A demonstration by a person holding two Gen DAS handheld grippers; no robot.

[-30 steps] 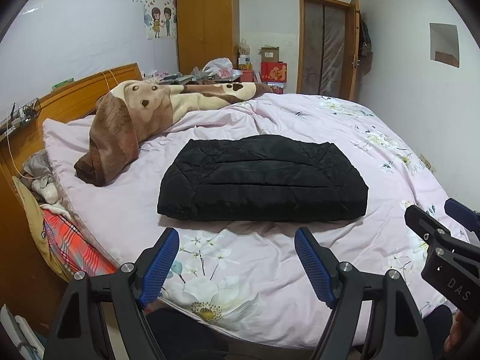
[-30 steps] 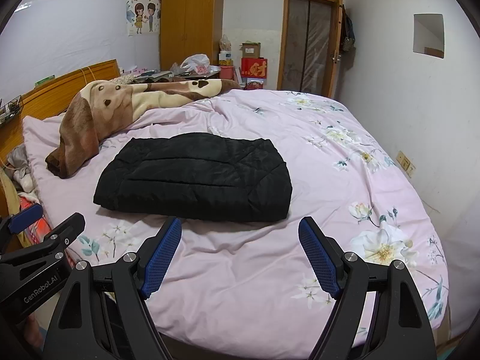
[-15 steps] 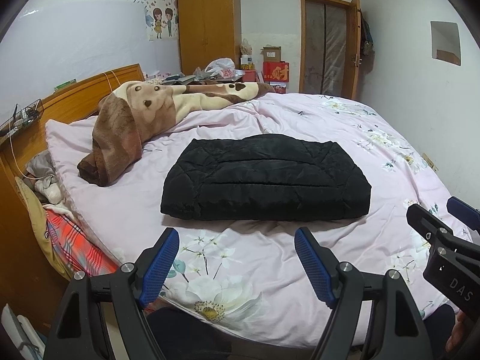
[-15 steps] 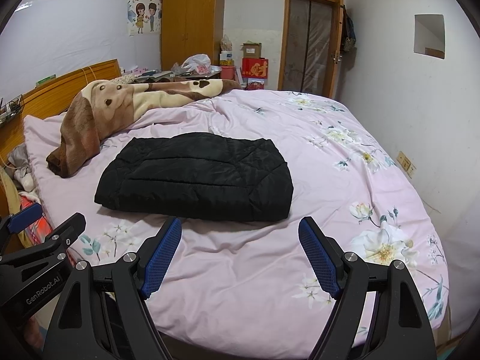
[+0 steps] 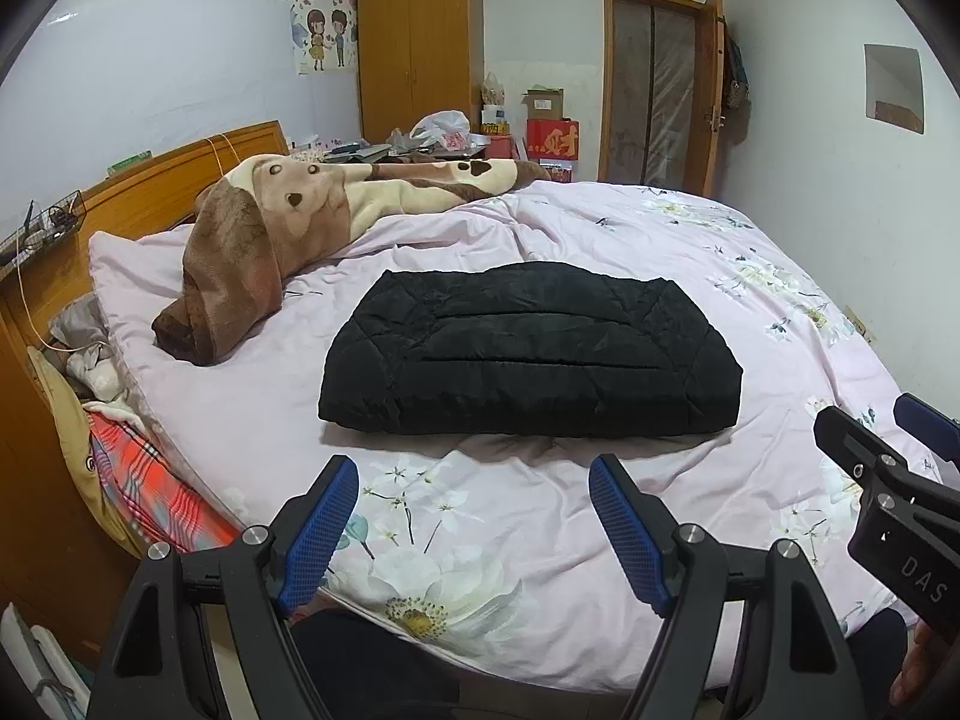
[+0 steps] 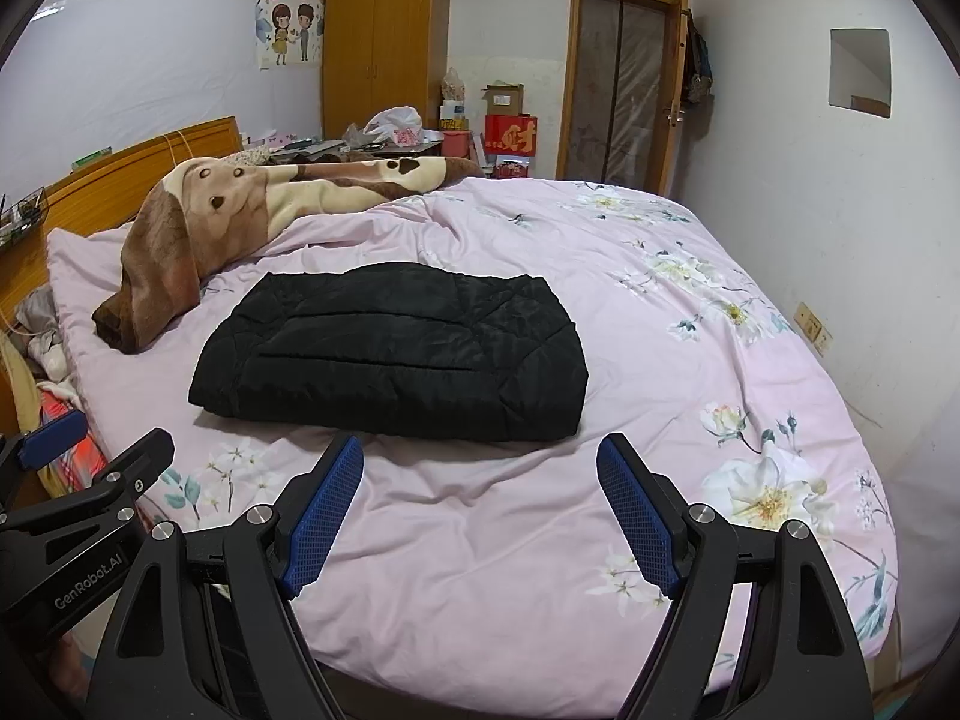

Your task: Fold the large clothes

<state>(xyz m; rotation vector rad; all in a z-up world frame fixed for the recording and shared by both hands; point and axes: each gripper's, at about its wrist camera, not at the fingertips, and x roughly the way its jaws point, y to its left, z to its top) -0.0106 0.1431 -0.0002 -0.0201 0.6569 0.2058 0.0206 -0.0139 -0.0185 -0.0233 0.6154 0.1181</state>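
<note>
Little has shifted since a second ago: both views have drifted only slightly, and the coat sits a touch higher in the left frame, as if both claws have eased back from it.

Nearest, at the bottom of the left view, the left claw point(image 5: 474, 516) stands wide open and empty, its blue pads apart over the flowered quilt point(image 5: 456, 516). The right claw point(image 6: 480, 504) is likewise spread open with nothing in it, low in its own frame; each claw shows at the edge of the other's picture.

Beyond both, in the middle of each frame, the coat point(image 5: 528, 354) lies on the quilt as a flat black bundle, apart from either claw. Its long axis runs left to right across the frame, square to the way the claws point. In the left view it sits centred to slightly right; in the right view point(image 6: 396, 360) it sits left of centre, so it lies between the two, neither plainly nearer.

It looks already folded, so I judge little remains.

Farther off, upper left, a brown blanket point(image 5: 270, 240) lies bunched, clear of the coat
</note>
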